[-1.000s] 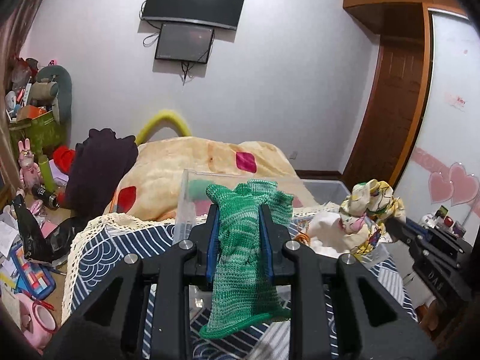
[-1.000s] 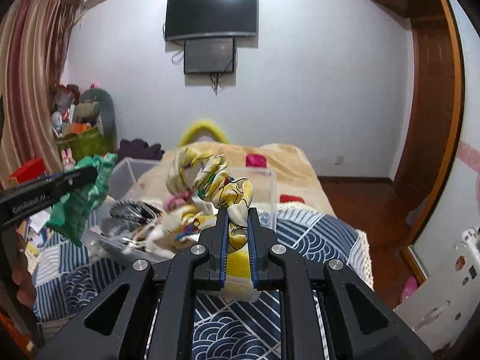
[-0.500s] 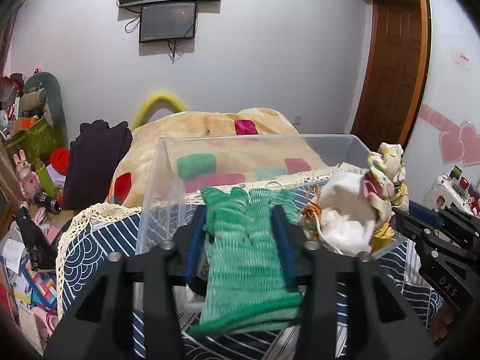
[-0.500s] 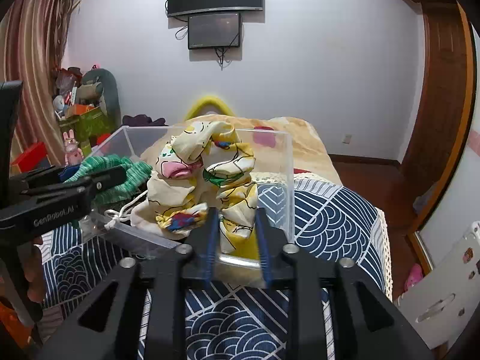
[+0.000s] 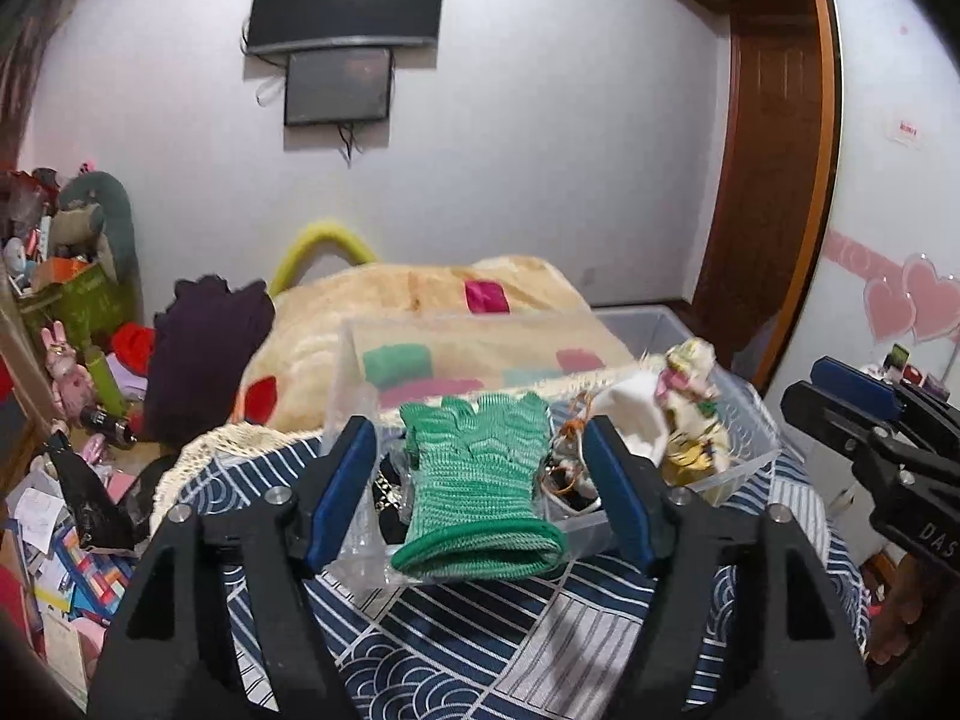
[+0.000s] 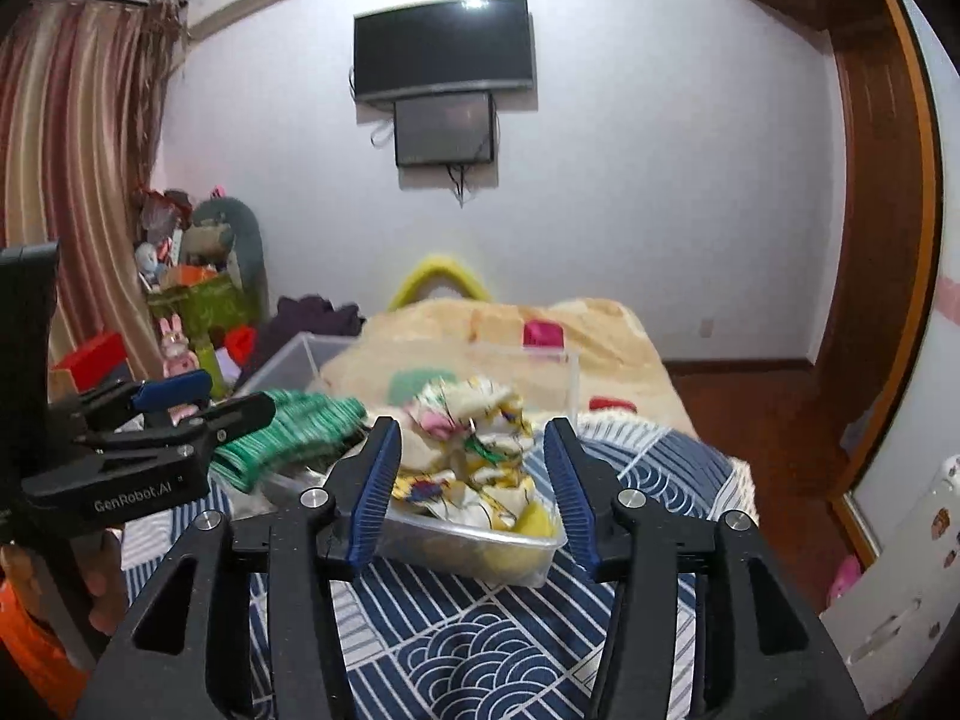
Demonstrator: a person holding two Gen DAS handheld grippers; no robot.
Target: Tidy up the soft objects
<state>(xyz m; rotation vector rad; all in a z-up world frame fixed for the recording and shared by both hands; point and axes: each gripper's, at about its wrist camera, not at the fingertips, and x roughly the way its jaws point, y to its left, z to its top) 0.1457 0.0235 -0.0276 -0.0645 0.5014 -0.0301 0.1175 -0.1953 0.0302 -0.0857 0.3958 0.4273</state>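
A green knitted glove [image 5: 480,480] lies over the near rim of a clear plastic box [image 5: 744,450] on the blue patterned table. My left gripper [image 5: 480,480] is open, its jaws wide on either side of the glove, not touching it. A yellow floral cloth [image 6: 468,468] sits bunched in the right end of the box [image 6: 480,546]; it also shows in the left wrist view [image 5: 690,414]. My right gripper [image 6: 474,486] is open, its jaws apart around the cloth. The glove shows blurred in the right wrist view [image 6: 288,438].
The box also holds a white cloth [image 5: 630,414] and dark tangled items [image 5: 390,498]. A larger clear bin [image 5: 480,354] stands behind it. A bed with a beige blanket [image 5: 420,300] lies beyond. Clutter fills the floor at the left [image 5: 60,480].
Both grippers have opened and let go. The green glove dropped onto the box rim and the floral cloth dropped into the box. Both grippers pulled back a little.
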